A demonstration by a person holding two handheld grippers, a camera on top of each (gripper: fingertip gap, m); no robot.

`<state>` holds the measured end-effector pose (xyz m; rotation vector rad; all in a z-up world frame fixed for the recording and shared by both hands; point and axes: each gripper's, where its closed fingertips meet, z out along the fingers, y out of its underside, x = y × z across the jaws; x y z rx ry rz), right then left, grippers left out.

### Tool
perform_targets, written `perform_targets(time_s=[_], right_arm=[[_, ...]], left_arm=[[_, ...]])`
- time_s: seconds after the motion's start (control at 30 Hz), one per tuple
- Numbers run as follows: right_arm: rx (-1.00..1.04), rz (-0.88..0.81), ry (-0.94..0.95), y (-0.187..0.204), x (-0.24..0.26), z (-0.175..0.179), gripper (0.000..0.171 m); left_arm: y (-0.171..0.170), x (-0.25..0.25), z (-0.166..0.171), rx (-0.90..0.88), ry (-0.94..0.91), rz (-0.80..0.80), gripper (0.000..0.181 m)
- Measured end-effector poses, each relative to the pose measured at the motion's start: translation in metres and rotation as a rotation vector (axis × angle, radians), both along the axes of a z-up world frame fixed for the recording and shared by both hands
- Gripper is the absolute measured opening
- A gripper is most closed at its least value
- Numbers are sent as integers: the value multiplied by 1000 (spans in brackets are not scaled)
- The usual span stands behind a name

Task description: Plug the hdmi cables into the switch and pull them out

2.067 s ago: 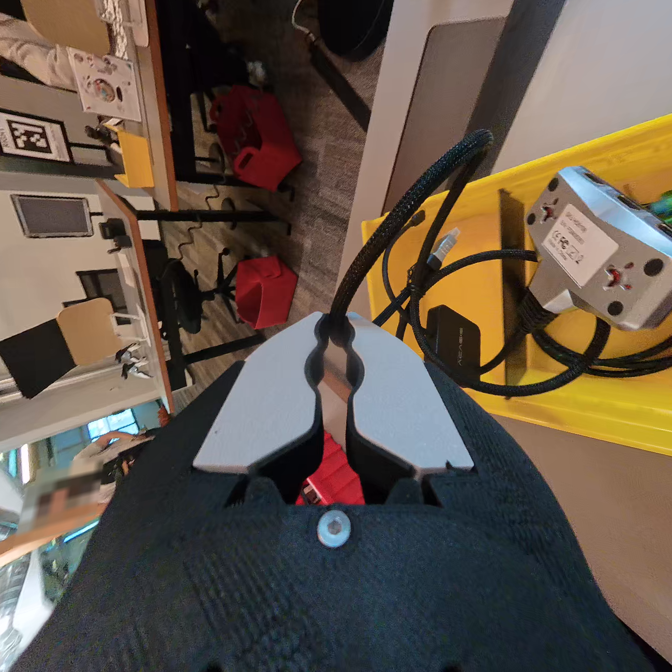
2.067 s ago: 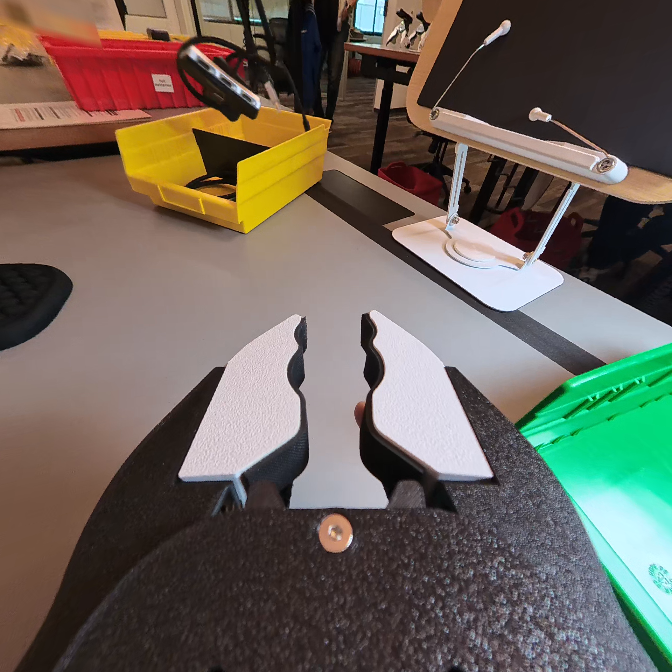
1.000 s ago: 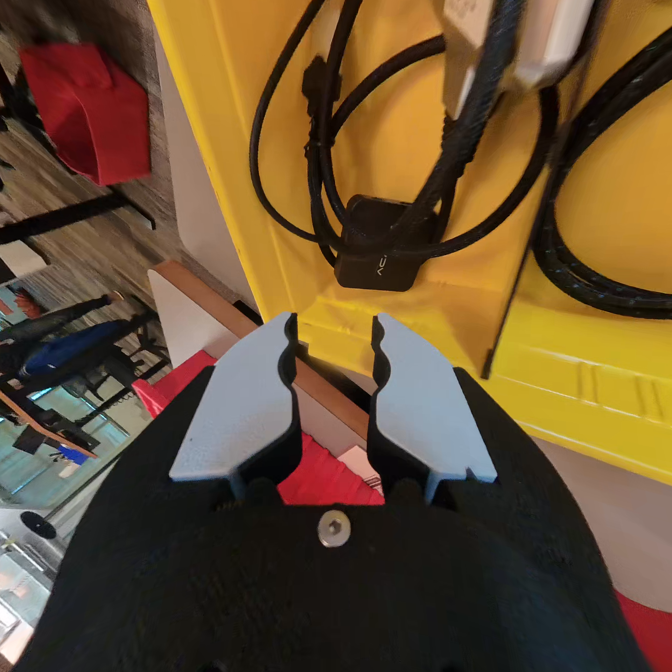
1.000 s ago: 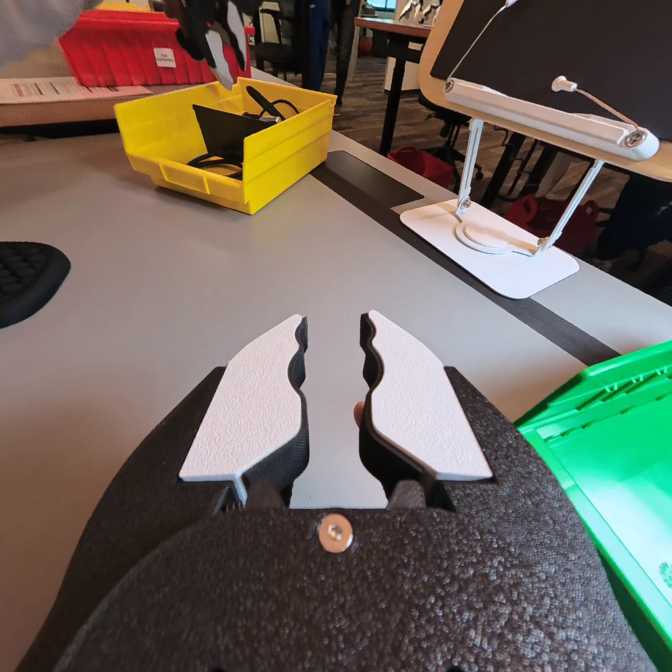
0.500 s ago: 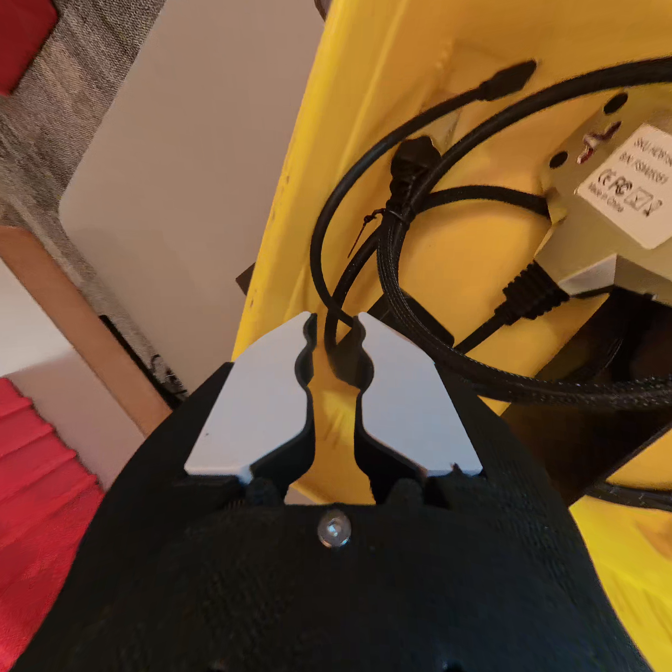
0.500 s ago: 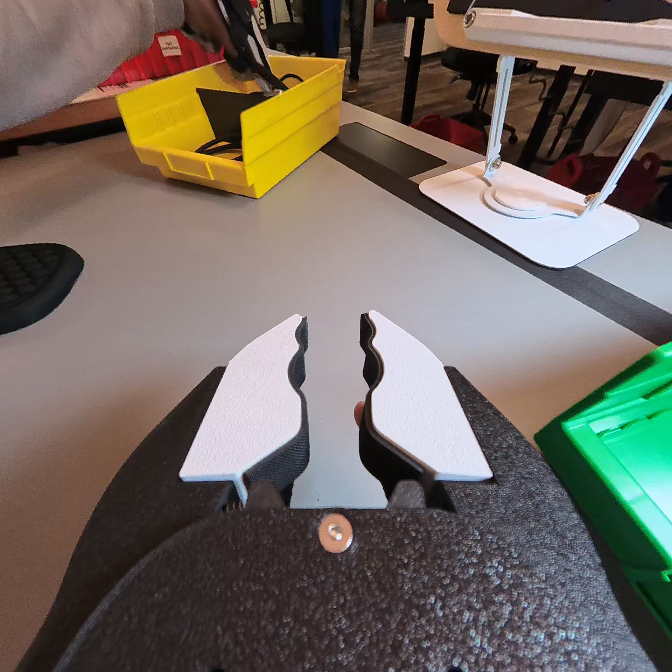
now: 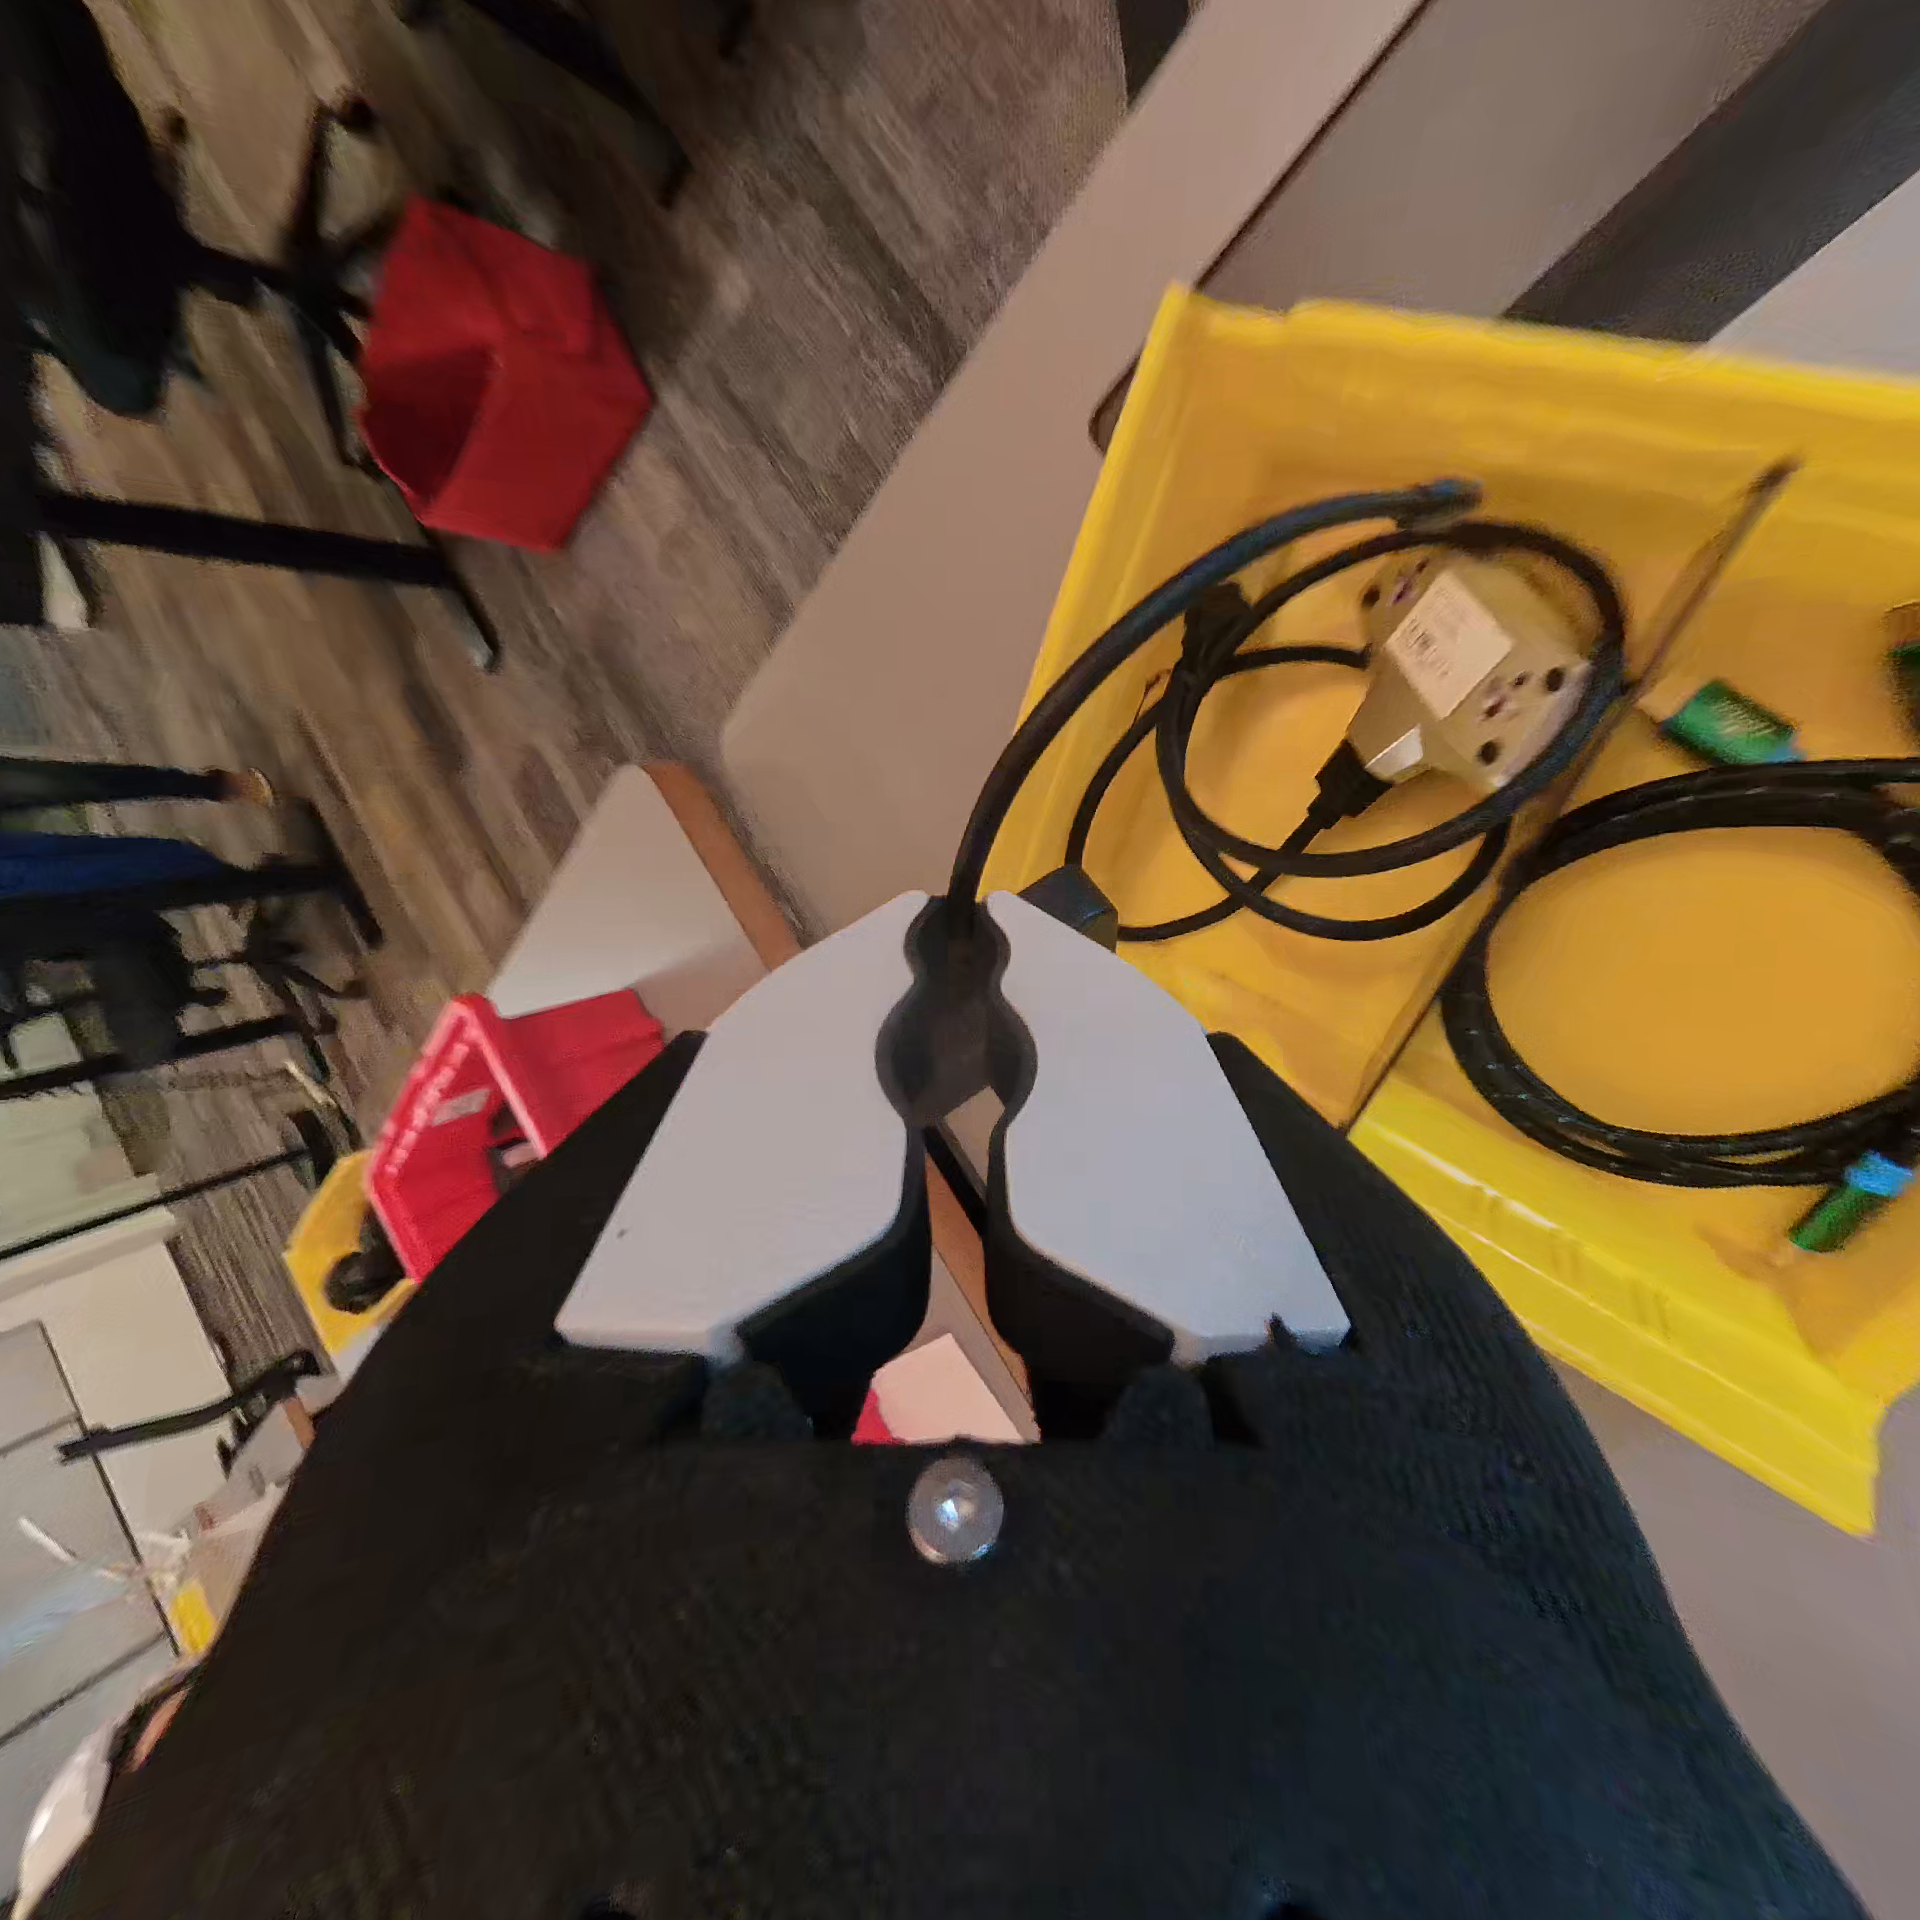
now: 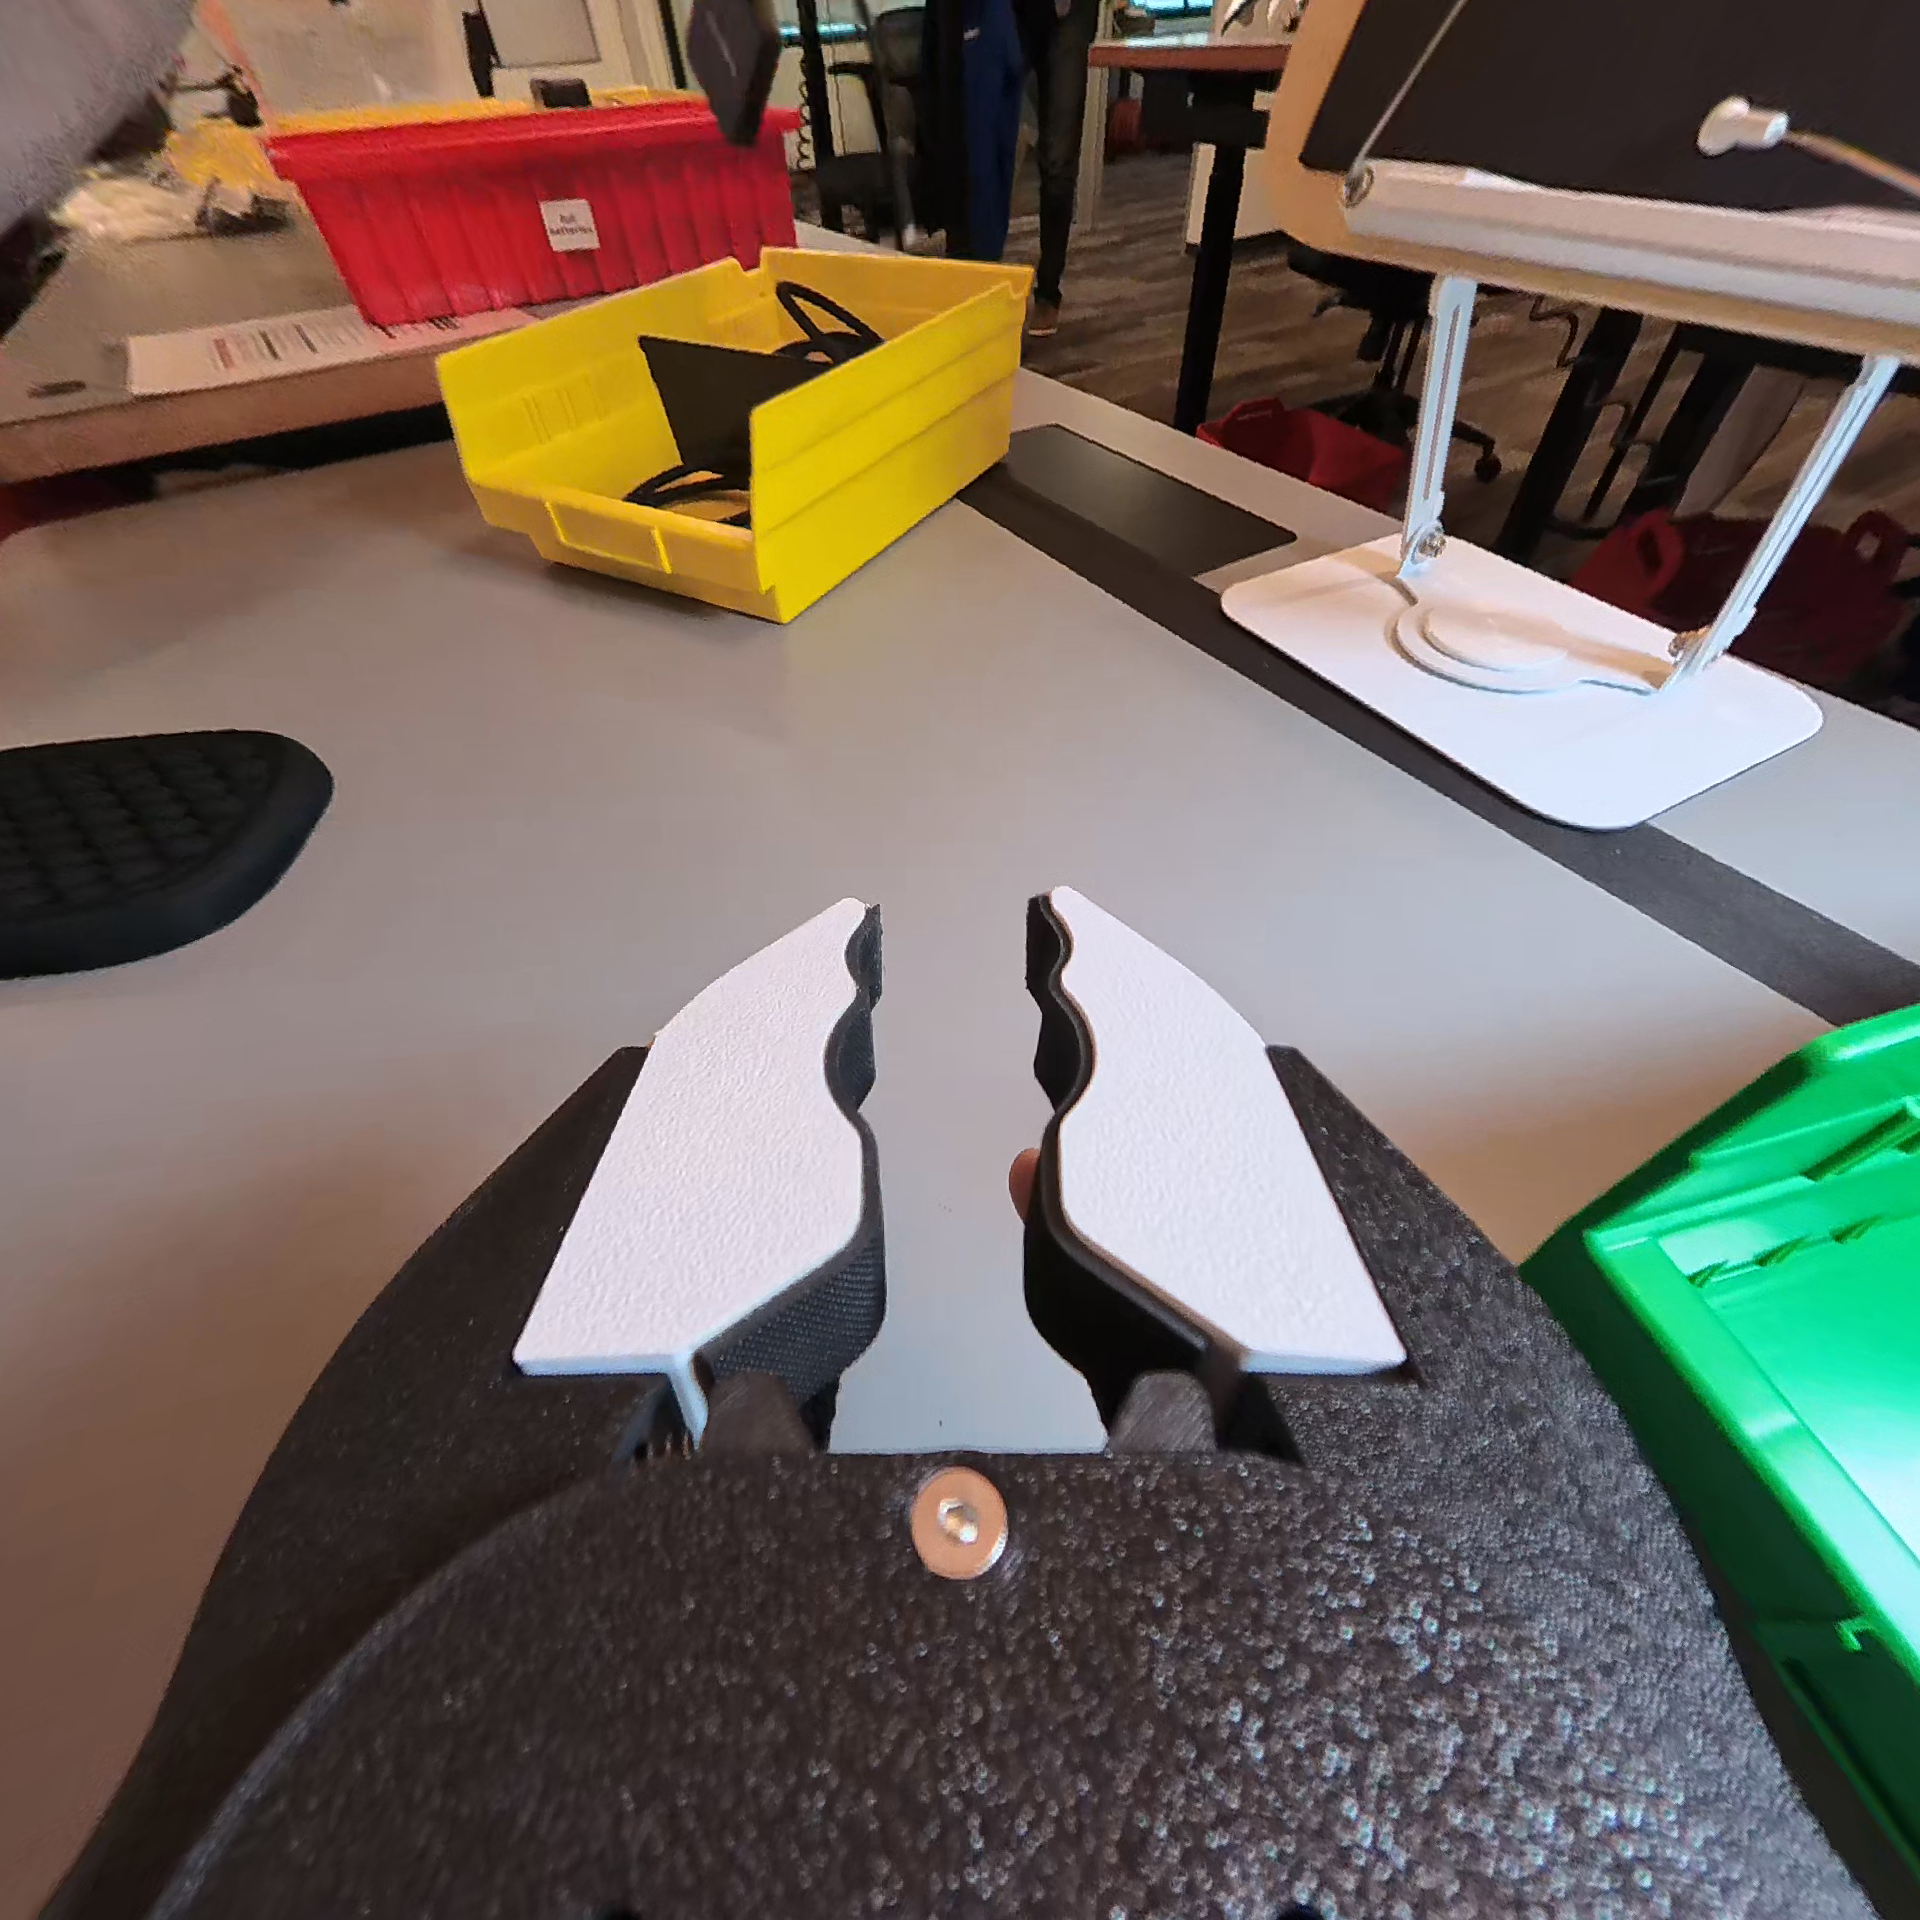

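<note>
Left gripper [image 7: 954, 951]: its white fingers [image 7: 769, 1132] are squeezed tight on a thin black cable [image 7: 1049, 707], up above the bin.
Right gripper [image 8: 954, 940]: its fingers are apart and hold nothing, low over the grey desk [image 8: 644, 769].
Thin black cable: it bends up out of the yellow plastic bin [image 7: 1226, 416]. It looks soft and light, so it will flop and swing.
Small silver box switch [image 7: 1455, 675]: it lies in the bin, inside loops of cable, with a black plug [image 7: 1340, 795] in its side. It looks light and may slide when pushed.
Thick black braided cable [image 7: 1538, 1091]: coiled in the next part of the bin, with a green plug [image 7: 1844, 1210].
Where to hold: the hard plug end, I think, not the soft cord.
</note>
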<state>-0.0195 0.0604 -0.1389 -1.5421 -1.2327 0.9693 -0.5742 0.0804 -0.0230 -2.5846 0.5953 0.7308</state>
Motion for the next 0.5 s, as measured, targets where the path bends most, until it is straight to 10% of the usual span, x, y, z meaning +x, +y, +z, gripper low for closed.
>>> perform_targets(time_s=[0.03, 0.23, 0.5], right_arm=[[13, 4, 6, -2, 0, 3, 27], [137, 12, 66, -17, -3, 28, 28], [155, -4, 159, -52, -29, 44, 54]], left_arm=[[0, 16, 18, 35, -7, -29, 5], [-3, 182, 61, 208, -356, -340, 5], [-41, 438, 12, 344, -1087, -665, 5]])
